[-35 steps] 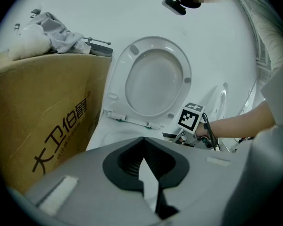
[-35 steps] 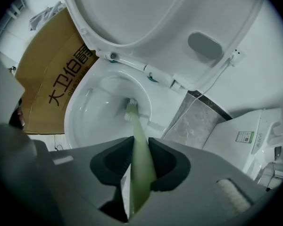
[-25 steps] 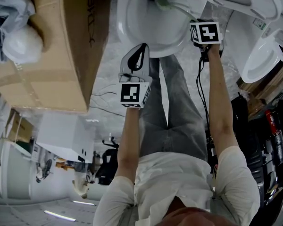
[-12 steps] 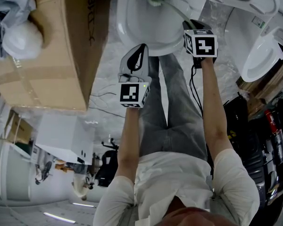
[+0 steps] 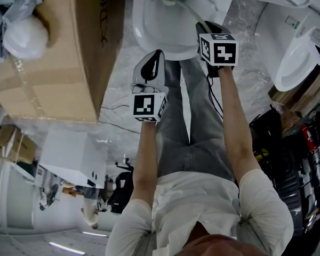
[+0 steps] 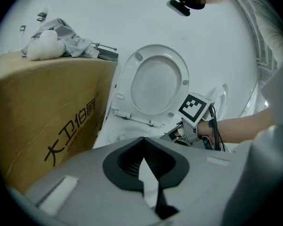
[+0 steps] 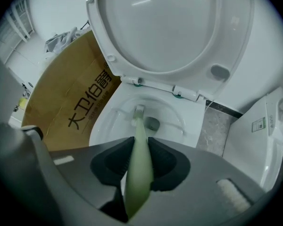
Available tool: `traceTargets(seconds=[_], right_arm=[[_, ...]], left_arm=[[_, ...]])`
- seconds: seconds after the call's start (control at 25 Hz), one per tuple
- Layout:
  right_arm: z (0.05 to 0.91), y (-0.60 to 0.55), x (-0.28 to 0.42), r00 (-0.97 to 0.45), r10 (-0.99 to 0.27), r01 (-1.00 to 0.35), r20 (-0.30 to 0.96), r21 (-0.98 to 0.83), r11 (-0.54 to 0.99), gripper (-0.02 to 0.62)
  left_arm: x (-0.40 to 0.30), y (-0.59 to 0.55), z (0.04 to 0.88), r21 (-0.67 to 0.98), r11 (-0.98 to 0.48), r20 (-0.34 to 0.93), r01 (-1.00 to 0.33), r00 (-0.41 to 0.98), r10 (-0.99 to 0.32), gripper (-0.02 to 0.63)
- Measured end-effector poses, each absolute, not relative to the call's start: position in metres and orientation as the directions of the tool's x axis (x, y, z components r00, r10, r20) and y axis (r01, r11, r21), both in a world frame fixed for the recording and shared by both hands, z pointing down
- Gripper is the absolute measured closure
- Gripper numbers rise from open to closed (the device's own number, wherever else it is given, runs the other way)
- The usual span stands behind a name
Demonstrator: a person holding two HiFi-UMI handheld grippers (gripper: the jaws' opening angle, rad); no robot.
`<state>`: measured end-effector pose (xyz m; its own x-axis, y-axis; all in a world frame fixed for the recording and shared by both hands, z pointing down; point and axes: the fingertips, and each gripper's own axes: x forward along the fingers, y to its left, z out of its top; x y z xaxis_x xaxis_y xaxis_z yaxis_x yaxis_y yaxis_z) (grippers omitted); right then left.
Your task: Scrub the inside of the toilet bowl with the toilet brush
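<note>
A large brown cardboard box point(image 5: 58, 52) printed with dark characters is seen at ten o'clock in the head view, close beside the toilet. The white ceramic toilet bowl point(image 5: 149, 31) is found at twelve o'clock, with its white oval lid point(image 7: 170, 27) raised upright behind it.

The left gripper point(image 6: 144, 157) is held at about seven o'clock of the bowl, outside the rim. Its jaws are pressed together at the tips and nothing is gripped between them. The right gripper point(image 7: 140, 145) is poised at the bowl's near rim, at about five o'clock, and is clenched on the handle of the pale green plastic toilet brush point(image 7: 139, 154).

The brush is pointed down into the bowl. Its small bristled head point(image 7: 138, 111) lies low on the inner wall, just at nine o'clock of the dark drain opening point(image 7: 152, 123).

The brush is judged to be light, with a stiff but slightly springy handle that is likely smooth and slippery when wet. A firm hold well up the handle, away from the bristles, is judged best, so that pressure can be put on the slick glazed wall without twisting.
</note>
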<state>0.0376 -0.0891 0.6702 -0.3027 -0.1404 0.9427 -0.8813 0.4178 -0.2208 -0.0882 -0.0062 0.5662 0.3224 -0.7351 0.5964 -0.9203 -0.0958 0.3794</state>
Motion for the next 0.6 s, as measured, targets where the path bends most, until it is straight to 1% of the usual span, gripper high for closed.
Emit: traceTargets(seconds=[0.28, 0.6], right_arm=[[0.663, -0.059, 0.018, -0.346, -0.115, -0.855, 0.931, -0.262, 0.448, 0.5], [0.657, -0.008, 0.013, -0.375, -0.053, -0.831, 0.925, -0.311, 0.461, 0.5]], left_arm=[[-0.091, 0.007, 0.565, 0.372, -0.092, 0.597, -0.924, 0.313, -0.739, 0.589], [-0.089, 0.014, 0.563, 0.369, -0.105, 0.594, -0.923, 0.322, -0.737, 0.588]])
